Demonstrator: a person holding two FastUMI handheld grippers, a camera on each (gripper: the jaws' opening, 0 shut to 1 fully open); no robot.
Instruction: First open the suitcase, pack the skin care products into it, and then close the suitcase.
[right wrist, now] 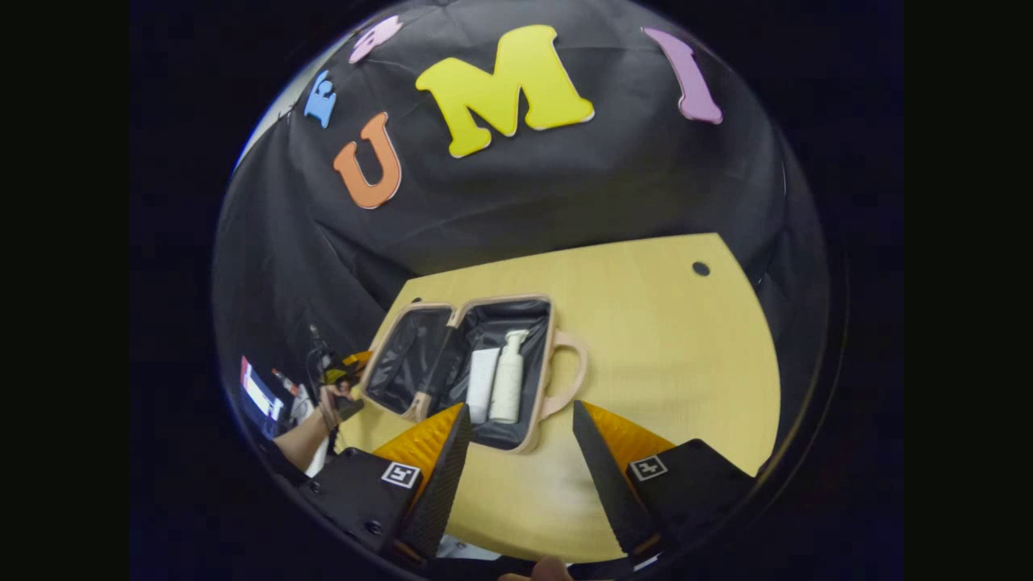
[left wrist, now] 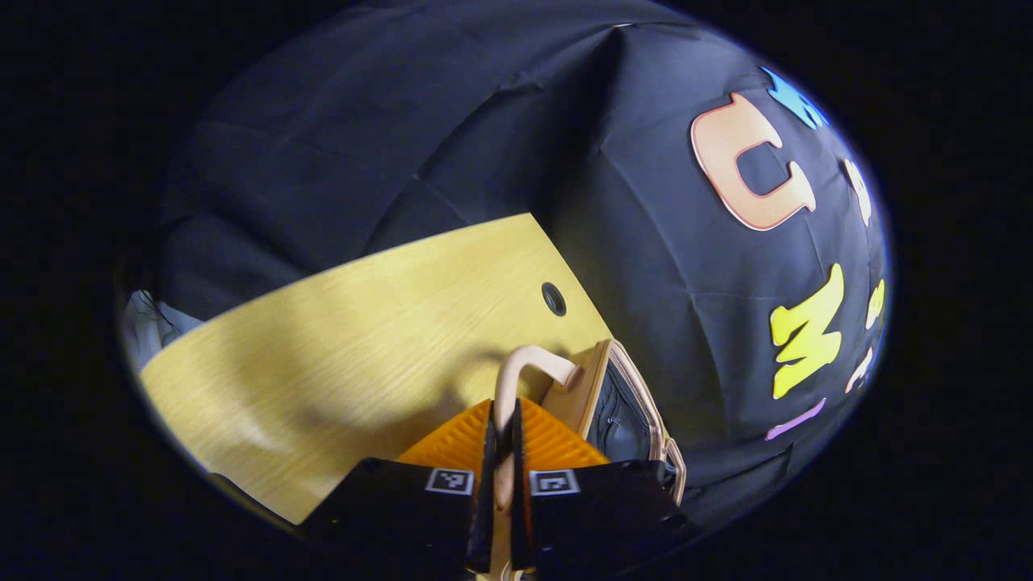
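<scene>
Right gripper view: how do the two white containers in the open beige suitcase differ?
The white pump bottle is longer and ends in a pump head; the plain white container is shorter and flat-ended. The pump bottle lies nearer the handle, the plain container nearer the hinge. Both lie side by side in one half of the dark-lined beige suitcase.

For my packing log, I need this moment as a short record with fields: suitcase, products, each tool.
suitcase: open, lying on the table
products: white pump bottle and white container, side by side inside one half
left tool: shut on a suitcase handle
right tool: open, near the suitcase
remaining: closing the suitcase
</scene>
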